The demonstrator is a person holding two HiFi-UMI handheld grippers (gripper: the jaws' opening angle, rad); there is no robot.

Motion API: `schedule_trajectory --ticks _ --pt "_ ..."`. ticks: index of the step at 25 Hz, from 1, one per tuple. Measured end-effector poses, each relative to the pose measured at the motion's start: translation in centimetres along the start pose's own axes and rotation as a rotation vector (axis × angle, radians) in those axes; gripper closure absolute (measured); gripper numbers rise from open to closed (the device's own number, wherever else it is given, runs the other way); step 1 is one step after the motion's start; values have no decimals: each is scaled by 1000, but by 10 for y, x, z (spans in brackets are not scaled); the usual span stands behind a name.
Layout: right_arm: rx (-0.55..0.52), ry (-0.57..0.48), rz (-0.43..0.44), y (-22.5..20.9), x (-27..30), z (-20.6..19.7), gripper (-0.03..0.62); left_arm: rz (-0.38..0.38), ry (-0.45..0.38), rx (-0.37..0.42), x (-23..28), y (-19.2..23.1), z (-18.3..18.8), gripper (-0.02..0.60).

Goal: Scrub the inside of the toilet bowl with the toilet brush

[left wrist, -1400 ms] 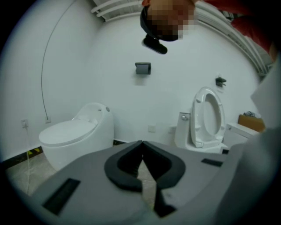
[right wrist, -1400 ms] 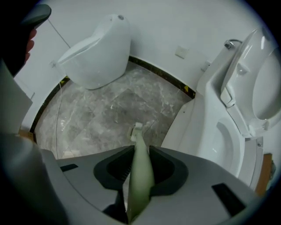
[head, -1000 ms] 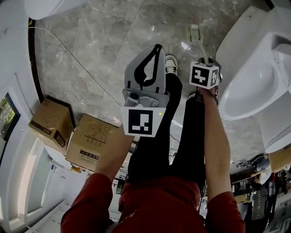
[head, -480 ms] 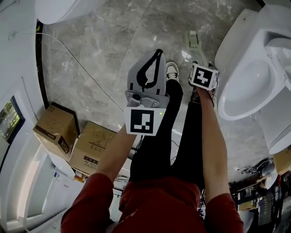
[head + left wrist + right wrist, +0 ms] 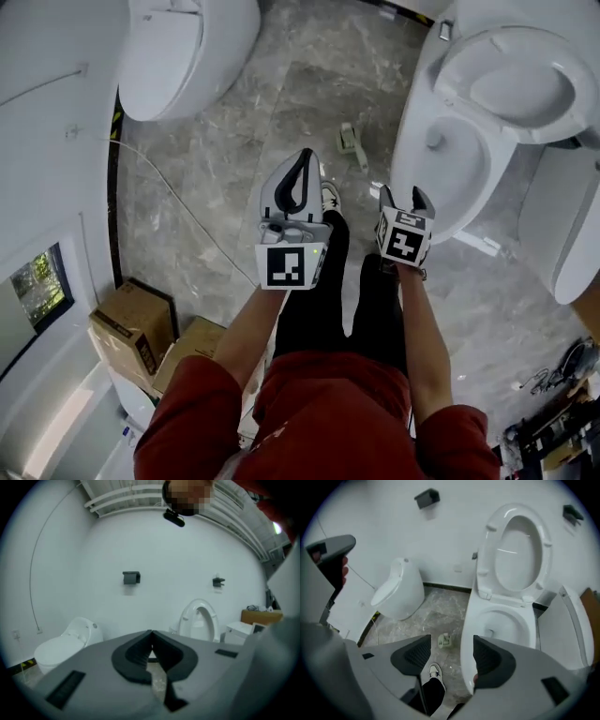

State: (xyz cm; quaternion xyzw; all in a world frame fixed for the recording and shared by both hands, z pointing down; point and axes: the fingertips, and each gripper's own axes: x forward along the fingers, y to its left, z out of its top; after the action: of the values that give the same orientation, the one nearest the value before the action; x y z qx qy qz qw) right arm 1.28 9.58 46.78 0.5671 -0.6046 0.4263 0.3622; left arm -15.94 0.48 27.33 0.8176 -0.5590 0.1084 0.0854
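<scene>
- Closest in: the left hand-held gripper (image 5: 302,159) is pinched fully closed with nothing in it. It's held out in front, pointing roughly level at the far wall (image 5: 164,550).
- The right hand-held gripper (image 5: 403,199) tilts down at the floor (image 5: 244,159). Its jaws have just been opening and now stand wide, with only a shoe (image 5: 434,671) and floor showing in the gap. So there's no brush in either one.
- Honestly I can't spot the toilet brush for sure. There's a small pale thing (image 5: 350,143) on the floor near the toilet's base. It might be the brush or its stand, but it's too small to tell.
- My take: the step in hand is getting the brush first. Grab the handle high up with the right one, squarely across the pads. That way the head can reach under the rim without the gripper dipping into the bowl.
- The toilet bowl (image 5: 459,173) sits front-right with its lid (image 5: 520,89) flipped up, so it's open from above. I'd come in over the front edge, not from the side.
- Room: there's open floor to the left, up to a second toilet (image 5: 183,56). A white fixture (image 5: 562,225) crowds the bowl's right side. A thin cable (image 5: 178,199) trails across the floor on the left, so watch your feet.
</scene>
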Motion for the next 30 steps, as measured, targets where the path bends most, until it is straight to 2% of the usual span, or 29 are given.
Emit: schedule_trajectory --ticks 2,4,9,12,15,18,20,22,24,26,30 --pt "36 -97 18 -27 -51 18 316 -15 -68 2 -4 -34 37 581" --pt "48 -175 46 -60 -105 26 316 -24 -102 -2 -13 -77 68 581" --pt "81 -347 42 -161 -252 25 316 -39 -107 -30 -58 -185 134 581" --pt "131 -487 32 -210 -327 46 316 -74 -101 -11 -71 -227 174 581" --pt "139 -655 -3 -245 -399 78 316 -140 -105 24 -72 -257 220 581" --pt "141 -830 -10 -256 -473 110 321 -178 -160 35 -84 -266 276 581" --pt "135 -954 -23 -253 -522 129 346 -196 -208 39 -95 -264 312 581" --pt "109 -1074 -43 -248 -570 148 416 -212 -272 47 -106 -263 349 581" --pt "75 -1181 -73 -239 -613 161 532 -222 -344 67 -119 -262 382 581" --pt "34 -1267 -120 -227 -648 165 594 -229 -400 91 -135 -261 406 581" --pt "-63 -1342 -228 -204 -682 170 595 -243 -477 124 -155 -258 439 581"
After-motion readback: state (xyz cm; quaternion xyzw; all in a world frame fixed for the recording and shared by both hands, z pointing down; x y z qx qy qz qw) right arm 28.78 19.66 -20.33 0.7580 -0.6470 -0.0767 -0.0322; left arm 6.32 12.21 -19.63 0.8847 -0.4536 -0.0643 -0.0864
